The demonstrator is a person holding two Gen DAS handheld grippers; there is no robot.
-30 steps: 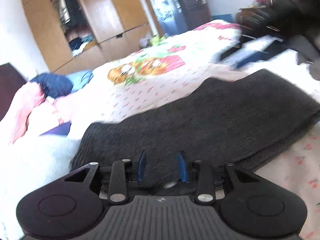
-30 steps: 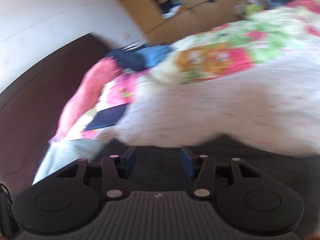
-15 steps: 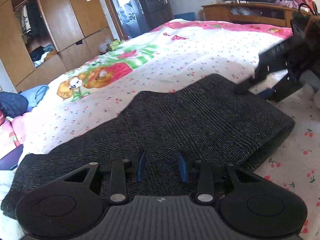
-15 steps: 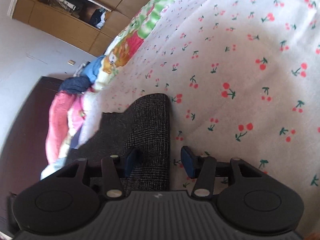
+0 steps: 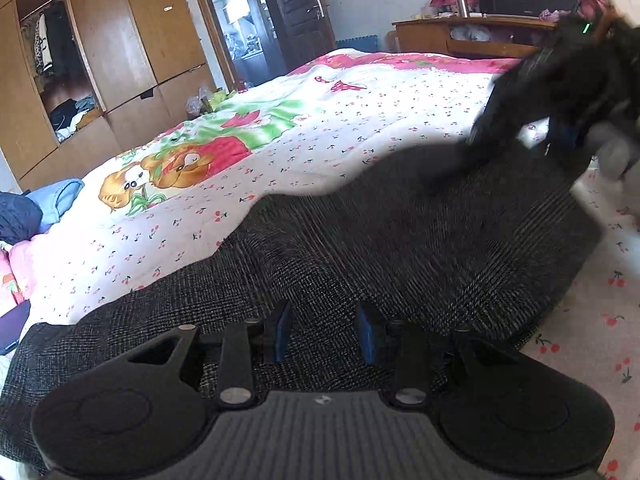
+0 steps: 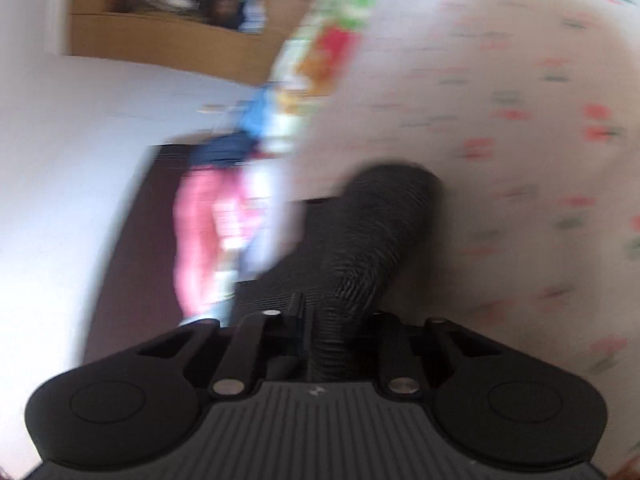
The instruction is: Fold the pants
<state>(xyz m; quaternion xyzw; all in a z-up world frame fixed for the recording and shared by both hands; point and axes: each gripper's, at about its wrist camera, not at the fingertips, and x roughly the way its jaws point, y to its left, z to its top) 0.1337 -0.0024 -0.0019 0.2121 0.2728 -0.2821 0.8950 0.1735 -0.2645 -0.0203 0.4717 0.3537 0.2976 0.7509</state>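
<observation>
Dark grey pants [image 5: 380,248] lie folded in a long band across the cherry-print bed sheet [image 5: 320,128]. My left gripper [image 5: 324,334] is open, its blue-padded fingers just above the near part of the pants. In the left wrist view my right gripper [image 5: 520,136] is a blurred dark shape at the far right end of the pants. In the right wrist view, which is blurred, my right gripper [image 6: 316,320] is shut on a bunched fold of the pants [image 6: 372,232], which rises in a hump ahead of it.
A wooden wardrobe [image 5: 100,52] with an open compartment stands at the back left, next to an open doorway [image 5: 240,28]. Blue and pink clothes [image 5: 32,208] are piled at the left. A wooden desk [image 5: 480,36] stands at the back right.
My right gripper has shut on the end of the pants and is moving fast, bunching the cloth. My left gripper has stayed open above the pants.
</observation>
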